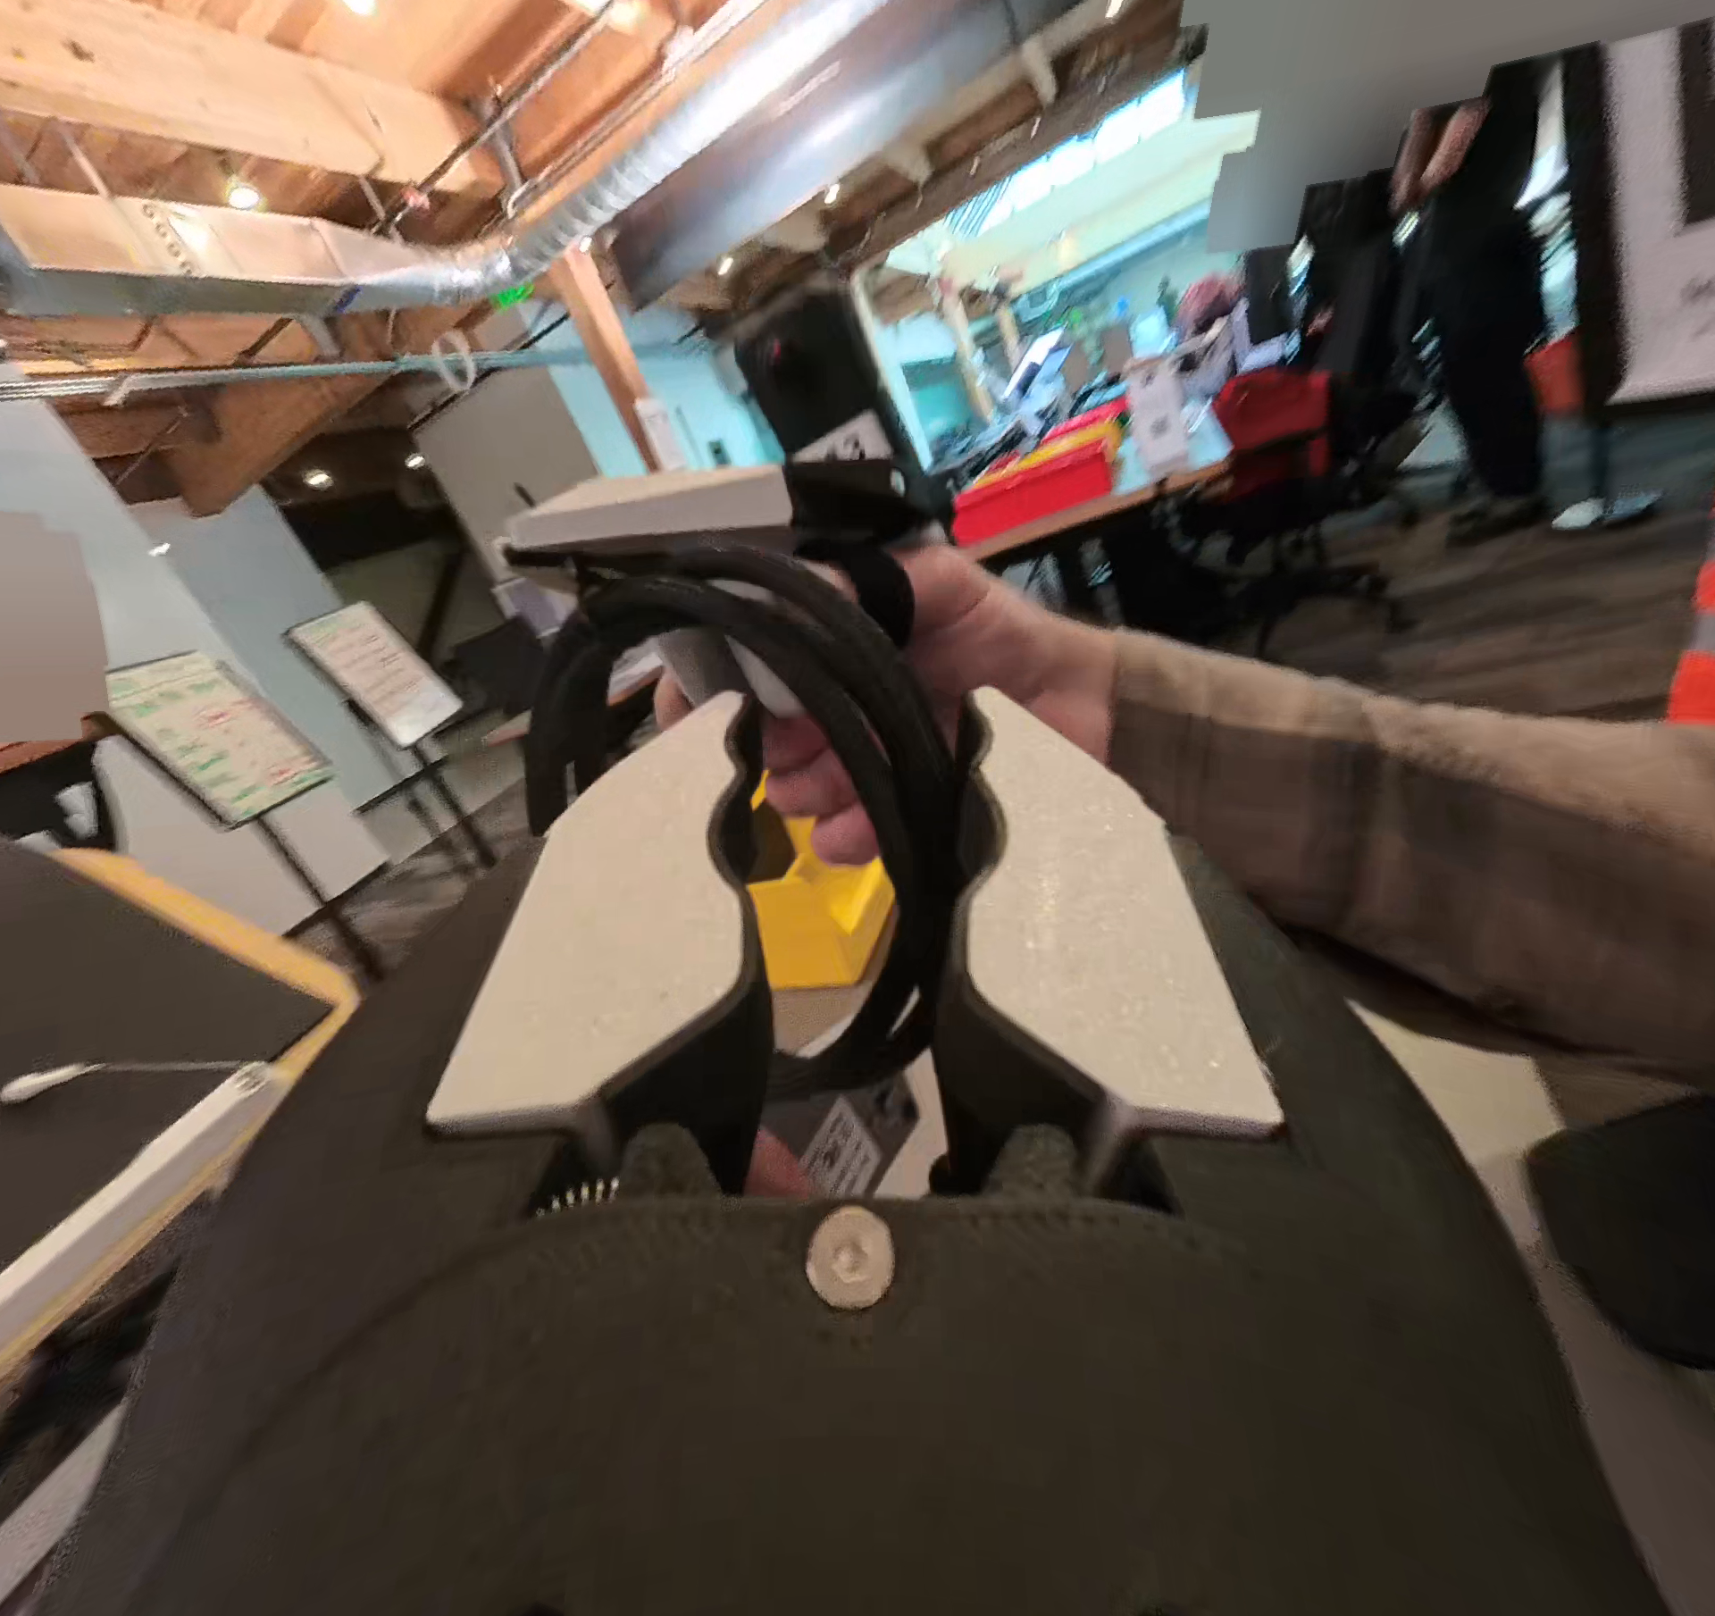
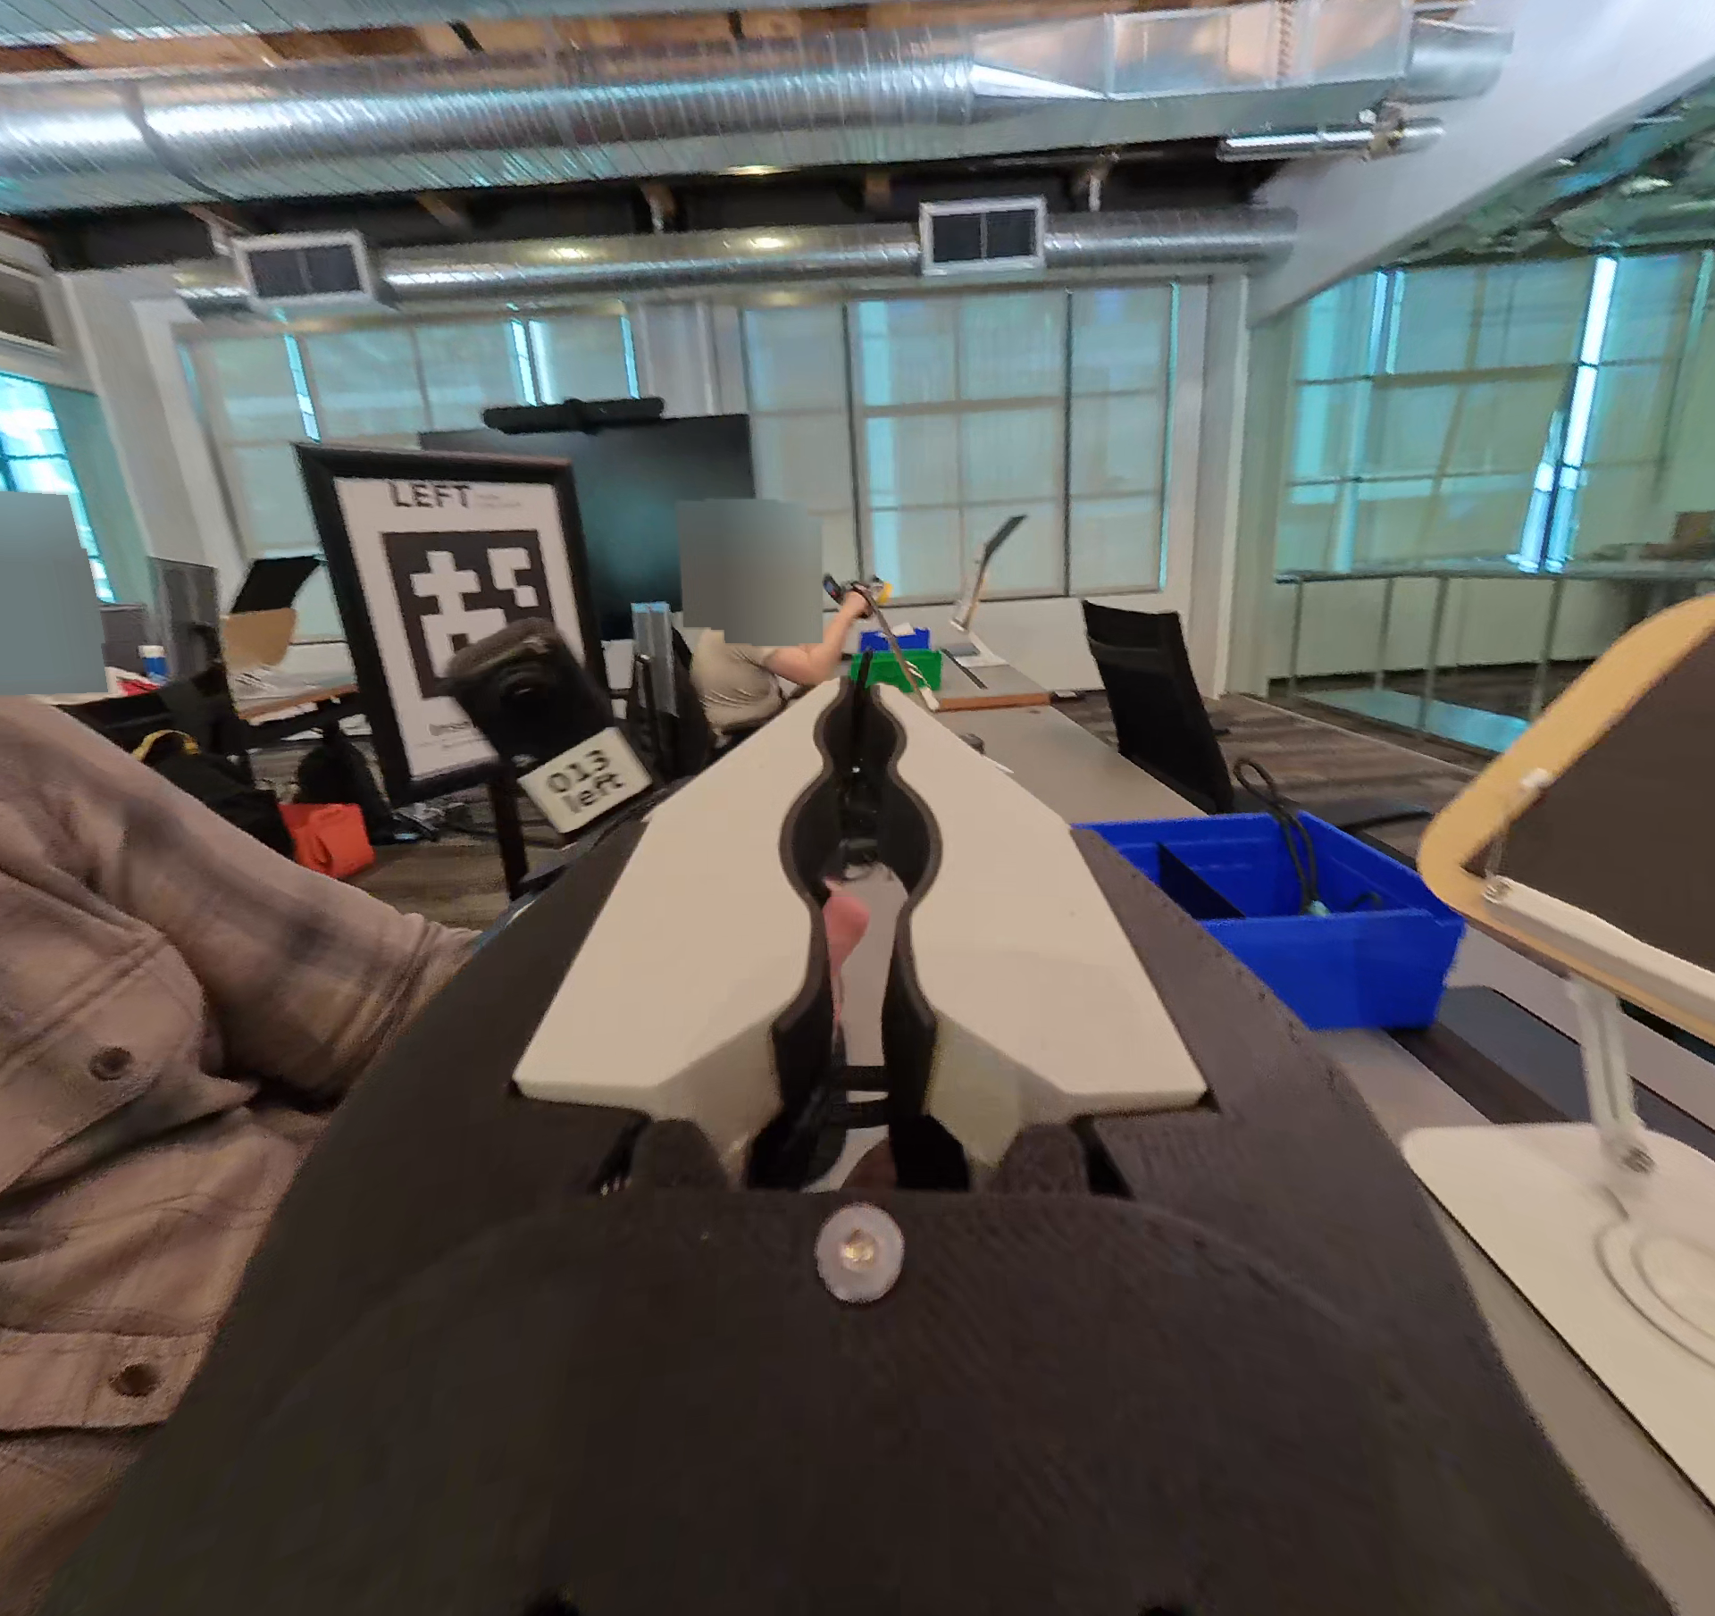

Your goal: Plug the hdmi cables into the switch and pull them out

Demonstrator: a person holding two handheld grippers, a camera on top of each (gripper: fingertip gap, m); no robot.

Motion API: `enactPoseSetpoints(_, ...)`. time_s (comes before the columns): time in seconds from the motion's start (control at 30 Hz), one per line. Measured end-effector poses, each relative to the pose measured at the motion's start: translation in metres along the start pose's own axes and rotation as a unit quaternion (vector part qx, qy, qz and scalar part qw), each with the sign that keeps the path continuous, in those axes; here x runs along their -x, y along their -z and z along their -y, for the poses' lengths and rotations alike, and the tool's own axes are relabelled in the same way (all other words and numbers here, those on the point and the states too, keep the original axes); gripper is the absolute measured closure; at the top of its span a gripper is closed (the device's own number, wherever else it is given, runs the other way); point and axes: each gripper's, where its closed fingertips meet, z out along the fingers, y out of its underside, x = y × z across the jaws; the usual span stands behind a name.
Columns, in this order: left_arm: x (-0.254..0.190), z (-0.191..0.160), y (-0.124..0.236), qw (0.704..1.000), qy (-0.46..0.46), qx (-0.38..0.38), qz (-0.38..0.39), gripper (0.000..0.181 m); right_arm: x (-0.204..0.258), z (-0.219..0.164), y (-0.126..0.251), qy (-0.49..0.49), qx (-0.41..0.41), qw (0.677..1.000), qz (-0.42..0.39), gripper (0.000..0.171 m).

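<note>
The coiled black braided HDMI cables (image 1: 835, 718) hang in the air, well above the grey table (image 1: 1448, 1070), looped through a person's bare hand (image 1: 937, 653) that also grips the other, right hand-held gripper (image 2: 858, 718). Part of the coil passes between the spread white fingers of the left hand-held gripper (image 1: 858, 736), which stand apart and pinch nothing. The right one looks clenched, nothing clearly between its tips. No switch shows. The loose loops could snag on a finger or slip off the hand, tangling near the yellow plastic bin (image 1: 817, 912).
</note>
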Motion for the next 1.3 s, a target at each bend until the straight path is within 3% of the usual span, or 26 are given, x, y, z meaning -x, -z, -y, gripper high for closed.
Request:
enactPoseSetpoints(0.17, 0.011, 0.036, 0.031, 0.988, 0.105, -0.087, -0.070, 0.142, 0.015, 0.006, -0.007, -0.002, -0.018, 0.999, 0.036, 0.171)
enactPoseSetpoints(0.27, 0.031, 0.060, 0.062, 0.957, 0.197, -0.172, -0.129, 0.141, 0.022, 0.010, -0.009, -0.001, -0.026, 0.998, 0.052, 0.171)
enactPoseSetpoints(0.33, 0.064, 0.061, 0.074, 0.944, 0.240, -0.199, -0.107, 0.141, 0.026, 0.012, -0.009, -0.001, -0.031, 0.998, 0.058, 0.171)
enactPoseSetpoints(0.4, 0.085, 0.048, 0.070, 0.963, 0.206, -0.163, -0.067, 0.144, 0.029, 0.014, -0.010, -0.003, -0.035, 0.997, 0.067, 0.171)
enactPoseSetpoints(0.47, 0.088, 0.023, 0.047, 0.986, 0.146, -0.072, -0.048, 0.128, 0.033, 0.014, -0.013, -0.002, -0.032, 0.997, 0.075, 0.171)
enactPoseSetpoints(0.6, 0.058, 0.002, 0.008, 0.988, 0.091, 0.012, -0.126, 0.117, 0.041, 0.007, -0.022, -0.008, -0.023, 0.995, 0.100, 0.171)
enactPoseSetpoints(0.7, 0.041, -0.012, -0.005, 0.980, 0.060, 0.048, -0.181, 0.136, 0.051, 0.003, -0.026, -0.013, -0.017, 0.992, 0.125, 0.171)
enactPoseSetpoints(0.83, 0.024, -0.012, -0.005, 0.965, 0.077, 0.033, -0.248, 0.166, 0.061, 0.001, -0.028, -0.011, -0.007, 0.989, 0.147, 0.171)
enactPoseSetpoints(0.93, 0.040, -0.018, -0.007, 0.980, 0.057, 0.046, -0.183, 0.168, 0.054, 0.000, -0.025, -0.006, 0.007, 0.992, 0.124, 0.171)
enactPoseSetpoints(1.07, 0.078, -0.035, 0.010, 0.991, -0.006, 0.124, -0.045, 0.169, 0.021, -0.009, -0.013, 0.002, 0.043, 0.998, 0.034, 0.171)
enactPoseSetpoints(1.17, 0.092, -0.041, 0.026, 0.978, -0.059, 0.191, 0.063, 0.169, -0.003, -0.019, -0.009, 0.027, 0.086, 0.995, -0.040, 0.171)
enactPoseSetpoints(1.3, 0.090, -0.035, 0.040, 0.959, -0.082, 0.222, 0.155, 0.169, -0.014, -0.023, -0.009, 0.039, 0.104, 0.991, -0.077, 0.171)
